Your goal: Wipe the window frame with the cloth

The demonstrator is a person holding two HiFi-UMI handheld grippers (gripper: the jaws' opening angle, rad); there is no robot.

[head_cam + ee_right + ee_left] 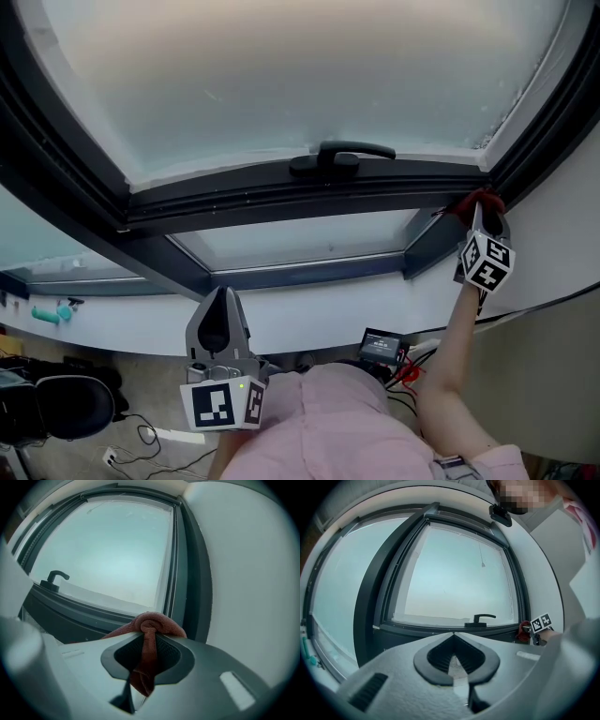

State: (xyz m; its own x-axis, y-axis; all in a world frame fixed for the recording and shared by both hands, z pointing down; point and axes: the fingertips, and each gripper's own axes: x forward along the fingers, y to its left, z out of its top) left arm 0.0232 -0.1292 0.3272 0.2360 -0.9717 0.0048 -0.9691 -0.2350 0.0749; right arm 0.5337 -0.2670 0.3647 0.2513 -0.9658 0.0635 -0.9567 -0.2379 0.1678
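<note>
Two tools, one cloth. The right tool (480, 223) pinches the red cloth (476, 200) at the frame's (262, 199) corner, centre right. The left tool (217, 309), lower left, is closed and empty. One handle (339, 156) sits at upper centre.

Office-like room, dark window frame (281, 202) with handle (342, 155), black chair (56, 408), loose cables (150, 436) on the floor.

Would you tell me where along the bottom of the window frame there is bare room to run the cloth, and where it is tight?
The bottom rail is bare from its left corner to the handle, and again from the handle to the cloth. It is tight at the right corner, where the right gripper holds the cloth, and around the handle.
</note>
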